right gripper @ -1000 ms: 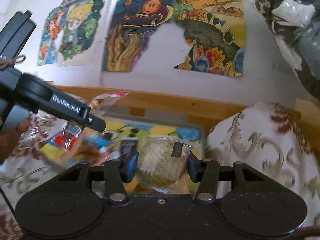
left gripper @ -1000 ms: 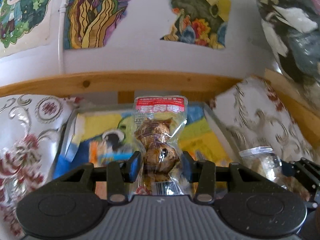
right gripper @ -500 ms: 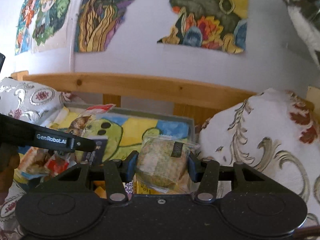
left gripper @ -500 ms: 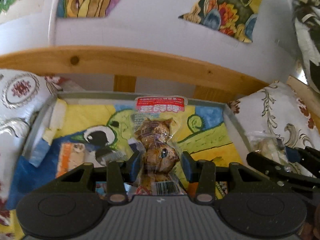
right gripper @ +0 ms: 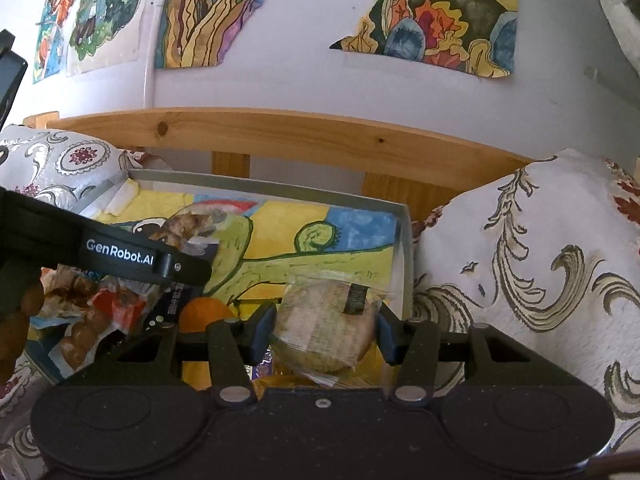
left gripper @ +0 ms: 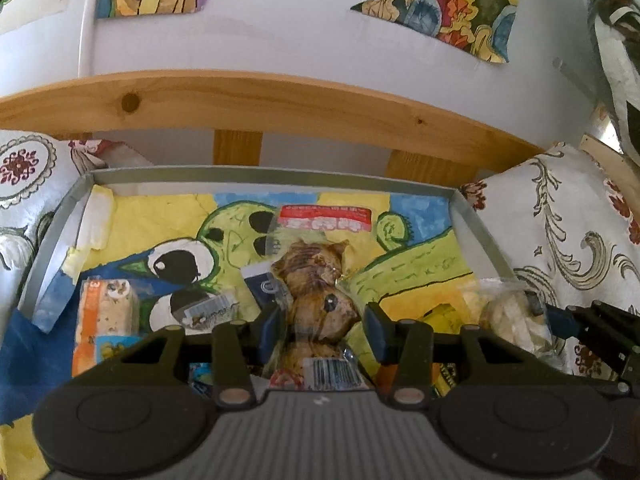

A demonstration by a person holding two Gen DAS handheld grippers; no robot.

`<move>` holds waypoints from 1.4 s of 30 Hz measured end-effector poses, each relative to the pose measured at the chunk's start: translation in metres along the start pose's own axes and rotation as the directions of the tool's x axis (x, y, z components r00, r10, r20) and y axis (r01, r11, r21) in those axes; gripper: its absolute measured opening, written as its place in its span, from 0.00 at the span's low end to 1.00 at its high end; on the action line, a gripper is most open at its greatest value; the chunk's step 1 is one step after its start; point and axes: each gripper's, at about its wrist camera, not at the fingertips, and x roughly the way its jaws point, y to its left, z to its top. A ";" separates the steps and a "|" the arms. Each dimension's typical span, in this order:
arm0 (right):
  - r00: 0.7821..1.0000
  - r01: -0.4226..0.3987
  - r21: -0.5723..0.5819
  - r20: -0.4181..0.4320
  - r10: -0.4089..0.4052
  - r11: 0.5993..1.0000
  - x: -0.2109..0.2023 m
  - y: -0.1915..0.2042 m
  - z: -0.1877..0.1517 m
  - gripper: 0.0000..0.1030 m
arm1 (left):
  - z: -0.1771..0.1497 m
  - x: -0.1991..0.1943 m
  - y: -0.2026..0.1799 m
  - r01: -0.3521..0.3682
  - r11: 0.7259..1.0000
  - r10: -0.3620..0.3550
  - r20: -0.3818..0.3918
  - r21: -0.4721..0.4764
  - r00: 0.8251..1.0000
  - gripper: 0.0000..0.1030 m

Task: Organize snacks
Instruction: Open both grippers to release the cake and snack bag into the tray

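Left gripper [left gripper: 322, 326]: I clamp the brown snack pouch [left gripper: 316, 284] above the tray [left gripper: 260, 176].
Right gripper [right gripper: 326, 330]: I grip the biscuit pack [right gripper: 326, 330]; I'd lower both flat, apart.

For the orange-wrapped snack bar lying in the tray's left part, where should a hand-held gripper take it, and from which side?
Grip the orange-wrapped bar across its narrow width near mid-length, coming down from above. It lies flat and lengthwise on the tray floor, long edges exposed, while another packet overlaps its near end.
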 end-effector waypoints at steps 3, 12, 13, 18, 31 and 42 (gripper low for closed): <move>1.000 0.004 0.000 -0.007 -0.004 1.000 0.002 0.001 -0.001 0.55 | -0.001 0.001 0.001 -0.010 1.000 0.010 -0.013 -0.007 1.000 0.51; 1.000 0.027 -0.012 -0.011 -0.027 1.000 0.000 0.000 -0.004 0.66 | -0.002 -0.002 0.004 -0.028 0.999 0.027 -0.020 -0.036 0.999 0.57; 1.000 0.028 -0.021 -0.008 -0.028 0.999 -0.001 0.001 -0.004 0.67 | -0.002 -0.003 0.004 -0.028 0.999 0.027 -0.014 -0.038 1.000 0.58; 0.998 0.061 -0.065 0.028 -0.059 0.996 -0.010 0.004 -0.003 0.82 | 0.002 -0.013 0.001 -0.030 0.999 0.031 0.031 -0.036 0.999 0.75; 0.992 0.106 0.023 0.065 -0.107 0.994 -0.036 -0.012 0.008 0.92 | 0.009 -0.047 0.000 -0.096 0.994 0.101 0.129 -0.046 0.986 0.95; 0.988 0.108 0.024 0.108 -0.110 0.994 -0.069 -0.007 0.019 0.99 | 0.009 -0.077 -0.008 -0.133 0.991 0.134 0.164 -0.021 0.977 0.99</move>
